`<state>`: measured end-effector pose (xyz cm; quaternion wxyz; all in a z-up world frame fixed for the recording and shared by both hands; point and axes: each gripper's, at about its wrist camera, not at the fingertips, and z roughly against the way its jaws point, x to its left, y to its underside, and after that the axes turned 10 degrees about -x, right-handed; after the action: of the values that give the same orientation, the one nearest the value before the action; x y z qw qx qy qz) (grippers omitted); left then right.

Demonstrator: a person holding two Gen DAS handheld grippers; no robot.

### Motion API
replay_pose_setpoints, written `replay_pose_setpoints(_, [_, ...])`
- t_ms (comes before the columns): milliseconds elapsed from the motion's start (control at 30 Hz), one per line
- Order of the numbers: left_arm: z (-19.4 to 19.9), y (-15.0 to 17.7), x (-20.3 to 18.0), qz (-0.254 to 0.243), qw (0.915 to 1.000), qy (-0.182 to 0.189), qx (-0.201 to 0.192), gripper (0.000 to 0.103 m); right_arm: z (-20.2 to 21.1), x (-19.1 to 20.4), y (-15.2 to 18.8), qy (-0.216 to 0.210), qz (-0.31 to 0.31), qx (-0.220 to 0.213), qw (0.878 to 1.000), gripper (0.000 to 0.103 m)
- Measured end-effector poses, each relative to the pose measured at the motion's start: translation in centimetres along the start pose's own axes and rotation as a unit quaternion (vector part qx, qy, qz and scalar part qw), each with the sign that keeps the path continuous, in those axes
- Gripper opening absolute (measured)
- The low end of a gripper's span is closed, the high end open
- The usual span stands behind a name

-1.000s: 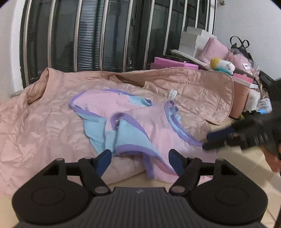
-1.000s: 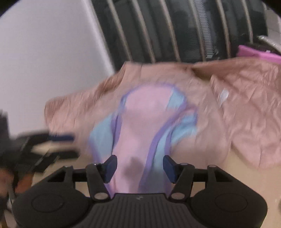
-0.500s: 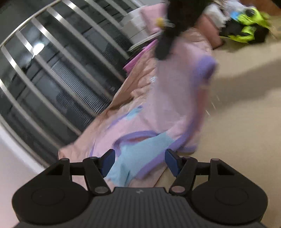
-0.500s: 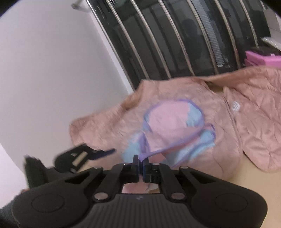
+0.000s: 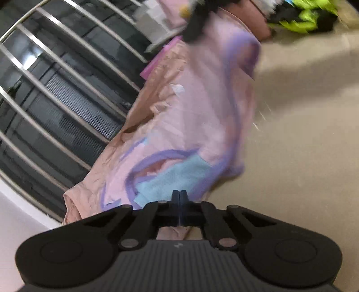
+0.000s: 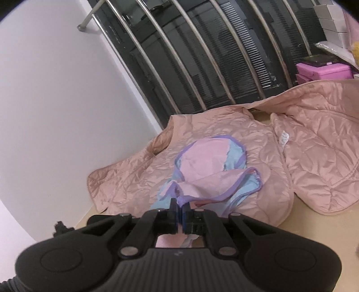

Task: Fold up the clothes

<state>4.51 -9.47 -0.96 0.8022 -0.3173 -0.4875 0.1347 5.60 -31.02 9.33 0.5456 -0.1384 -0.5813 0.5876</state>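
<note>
A small pink garment point(image 6: 206, 161) with light blue panels and purple trim lies on a quilted pink jacket point(image 6: 314, 152). My right gripper point(image 6: 180, 203) is shut on a bunched purple hem at the garment's near edge. In the left wrist view the same garment point(image 5: 202, 112) stretches up and away, blurred, to a dark shape at the top that seems to be the other gripper point(image 5: 197, 20). My left gripper point(image 5: 179, 196) is shut at the edge of the blue panel point(image 5: 170, 182), and pink cloth shows under its fingers.
Both garments rest on a beige surface point(image 5: 303, 146). Metal bars over dark glass point(image 6: 213, 56) stand behind, with a white wall point(image 6: 44, 101) to the left. Pink boxes point(image 6: 323, 70) and white boxes sit at the back right. Yellow-green and black items point(image 5: 309, 20) lie farther off.
My left gripper rolled, moved in on the garment's blue panel and shut there. My right gripper shut on the purple hem and has lifted it a little.
</note>
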Motion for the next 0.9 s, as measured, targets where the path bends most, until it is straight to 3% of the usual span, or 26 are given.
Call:
replay_pose_setpoints(33, [0.5, -0.3, 0.7, 0.019, 0.9997, -0.012, -0.007, 0.0, -0.3, -0.2, 0.2, 0.019, 0.008, -0.001, 1.0, 0.004])
replay_pose_setpoints(100, [1.5, -0.8, 2.3, 0.066, 0.9973, -0.024, -0.02, 0.0, -1.5, -1.0, 1.0, 0.105, 0.044, 0.009, 0.993, 0.02])
replay_pose_setpoints(133, [2.0, -1.0, 3.1, 0.085, 0.9959, -0.021, -0.022, 0.0, -2.0, -1.2, 1.6, 0.158, 0.065, 0.022, 0.985, 0.02])
replay_pose_setpoints(200, [2.9, -1.1, 4.0, 0.101, 0.9945, -0.01, -0.025, 0.0, -2.0, -0.5, 3.2, 0.188, 0.123, 0.026, 0.974, 0.02])
replay_pose_setpoints(267, [3.6, -1.2, 4.2, 0.102, 0.9945, 0.005, -0.023, 0.002, -0.8, 1.0, 4.8, 0.141, 0.174, 0.018, 0.975, 0.02])
replay_pose_setpoints(367, [4.2, -1.1, 3.8, 0.108, 0.9935, 0.033, -0.018, 0.007, 0.6, 3.8, 7.4, 0.076, 0.28, 0.014, 0.957, 0.046])
replay_pose_setpoints(400, [4.3, -1.1, 3.6, 0.108, 0.993, 0.043, -0.018, 0.008, 0.6, 4.7, 8.3, 0.065, 0.314, 0.02, 0.947, 0.048])
replay_pose_setpoints(500, [4.0, -1.0, 2.5, 0.088, 0.9946, 0.052, -0.018, 0.025, -1.6, 5.4, 9.6, 0.07, 0.357, 0.06, 0.929, 0.043])
replay_pose_setpoints(533, [3.8, -1.0, 2.0, 0.08, 0.9951, 0.053, -0.02, 0.036, -2.5, 5.2, 9.7, 0.074, 0.362, 0.074, 0.926, 0.041])
replay_pose_setpoints(600, [3.6, -1.2, 1.3, 0.067, 0.9956, 0.061, -0.023, 0.045, -4.2, 4.5, 10.1, 0.082, 0.365, 0.097, 0.922, 0.021])
replay_pose_setpoints(633, [3.6, -1.3, 0.9, 0.06, 0.9956, 0.067, -0.027, 0.047, -4.4, 4.1, 10.1, 0.085, 0.361, 0.097, 0.924, 0.02])
replay_pose_setpoints(667, [3.6, -1.5, 0.6, 0.052, 0.9955, 0.073, -0.03, 0.049, -4.4, 3.8, 10.1, 0.086, 0.355, 0.095, 0.926, 0.008])
replay_pose_setpoints(700, [3.5, -1.7, 0.2, 0.047, 0.9955, 0.075, -0.034, 0.051, -4.3, 3.6, 9.9, 0.087, 0.346, 0.09, 0.93, 0.004])
replay_pose_setpoints(900, [1.7, -3.5, -1.0, 0.03, 0.997, 0.053, -0.047, 0.055, -0.3, 4.6, 7.4, 0.061, 0.299, -0.002, 0.952, 0.003])
